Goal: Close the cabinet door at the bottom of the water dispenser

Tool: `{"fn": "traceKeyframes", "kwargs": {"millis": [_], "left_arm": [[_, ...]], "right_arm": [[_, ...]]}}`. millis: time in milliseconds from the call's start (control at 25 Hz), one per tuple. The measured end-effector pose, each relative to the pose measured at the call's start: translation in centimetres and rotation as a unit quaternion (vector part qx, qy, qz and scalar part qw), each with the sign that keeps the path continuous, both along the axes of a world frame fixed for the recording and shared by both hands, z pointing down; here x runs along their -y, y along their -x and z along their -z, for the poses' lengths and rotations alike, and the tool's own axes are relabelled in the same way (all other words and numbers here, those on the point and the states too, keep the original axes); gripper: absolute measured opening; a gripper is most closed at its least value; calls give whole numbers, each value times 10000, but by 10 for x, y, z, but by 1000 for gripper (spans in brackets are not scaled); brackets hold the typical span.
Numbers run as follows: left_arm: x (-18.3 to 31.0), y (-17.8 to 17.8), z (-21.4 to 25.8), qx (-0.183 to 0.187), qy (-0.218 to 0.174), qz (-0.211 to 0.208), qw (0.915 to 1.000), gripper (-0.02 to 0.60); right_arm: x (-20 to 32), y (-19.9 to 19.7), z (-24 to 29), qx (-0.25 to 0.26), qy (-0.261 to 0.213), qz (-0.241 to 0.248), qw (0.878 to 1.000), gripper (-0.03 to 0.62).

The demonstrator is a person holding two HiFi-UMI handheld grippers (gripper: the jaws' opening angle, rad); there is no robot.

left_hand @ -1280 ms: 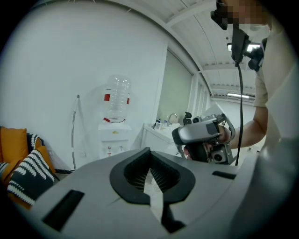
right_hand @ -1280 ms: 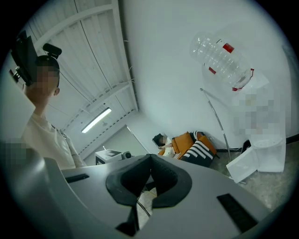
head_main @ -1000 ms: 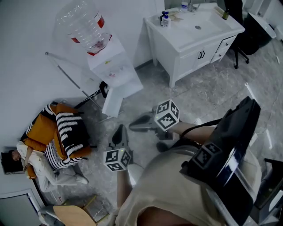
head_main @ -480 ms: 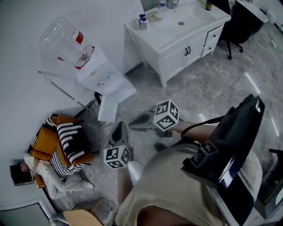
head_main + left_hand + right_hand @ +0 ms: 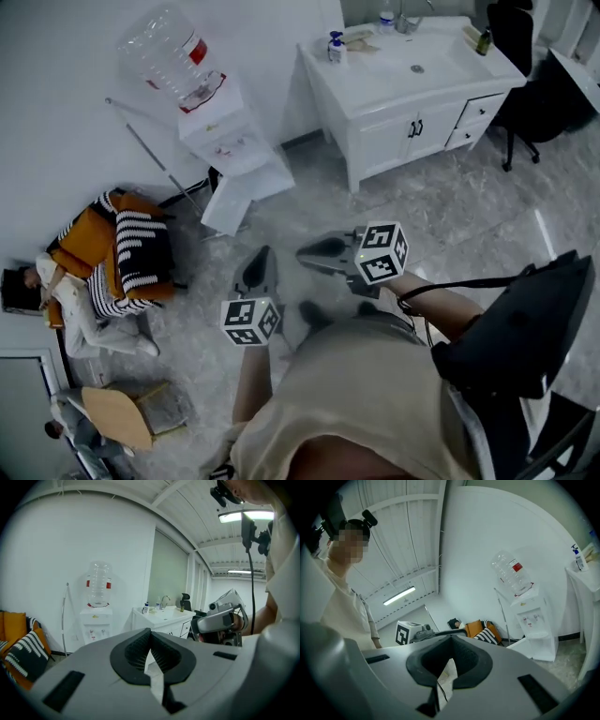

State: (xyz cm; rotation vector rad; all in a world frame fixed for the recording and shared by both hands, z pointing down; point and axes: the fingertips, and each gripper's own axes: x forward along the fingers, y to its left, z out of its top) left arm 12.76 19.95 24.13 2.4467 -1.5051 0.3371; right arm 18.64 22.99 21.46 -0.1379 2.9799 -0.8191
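**A:** Where's the door?

**B:** The cabinet door (image 5: 225, 204) hangs open at the foot of the water dispenser (image 5: 230, 141), which is by the wall. It's well apart from both grippers.

**A:** And the jaws?

**B:** The left gripper (image 5: 258, 267) and the right gripper (image 5: 314, 251) are both clenched on nothing.

**A:** What could go wrong?

**B:** I'd guess a closed tip could skid off the smooth panel. Pushing near the hinge would likely just flex it. A hard shove might rock the dispenser and the bottle (image 5: 173, 52) on top.
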Motion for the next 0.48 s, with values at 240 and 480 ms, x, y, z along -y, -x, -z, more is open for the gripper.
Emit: {"fn": "traceKeyframes", "kwargs": {"millis": [240, 480], "left_arm": [[-20, -4, -6, 72, 184, 278, 9994, -6], [-36, -7, 0, 166, 138, 457, 9987, -6]], "right_arm": [[-3, -15, -3, 85, 216, 117, 9997, 17], [-14, -23, 10, 439, 125, 289, 9985, 17]]}}
